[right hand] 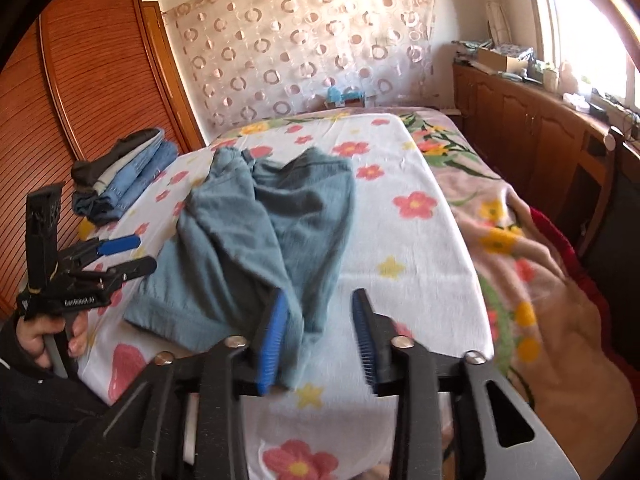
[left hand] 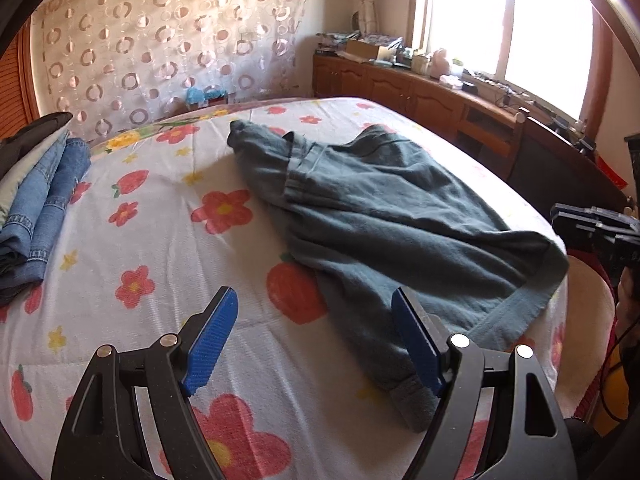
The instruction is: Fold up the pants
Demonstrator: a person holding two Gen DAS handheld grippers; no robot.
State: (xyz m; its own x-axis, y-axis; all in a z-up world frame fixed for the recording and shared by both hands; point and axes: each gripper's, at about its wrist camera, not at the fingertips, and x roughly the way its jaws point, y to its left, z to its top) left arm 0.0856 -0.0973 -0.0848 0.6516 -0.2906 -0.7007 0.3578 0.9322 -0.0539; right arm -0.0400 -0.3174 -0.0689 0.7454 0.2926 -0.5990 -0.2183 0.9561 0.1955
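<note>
Two grippers work over one floral bed sheet (left hand: pixel 168 216). At far left we see a stack of folded jeans (left hand: pixel 36 208) by the edge, with open sheet between it and the teal pants (left hand: pixel 392 220), which lie rumpled across the middle, their hem reaching the right edge. Our left gripper (left hand: pixel 316 344) is spread wide and holds nothing, its right pad over a pant leg. Our right gripper (right hand: pixel 320 336) is partly spread, a fold of pants touching its left pad, unpinched.

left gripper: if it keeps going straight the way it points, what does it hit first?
Probably the floral bedsheet: the open left gripper aims down at bare sheet, just beside the teal pants. The right finger might graze the pants' edge; depth unclear.
</note>
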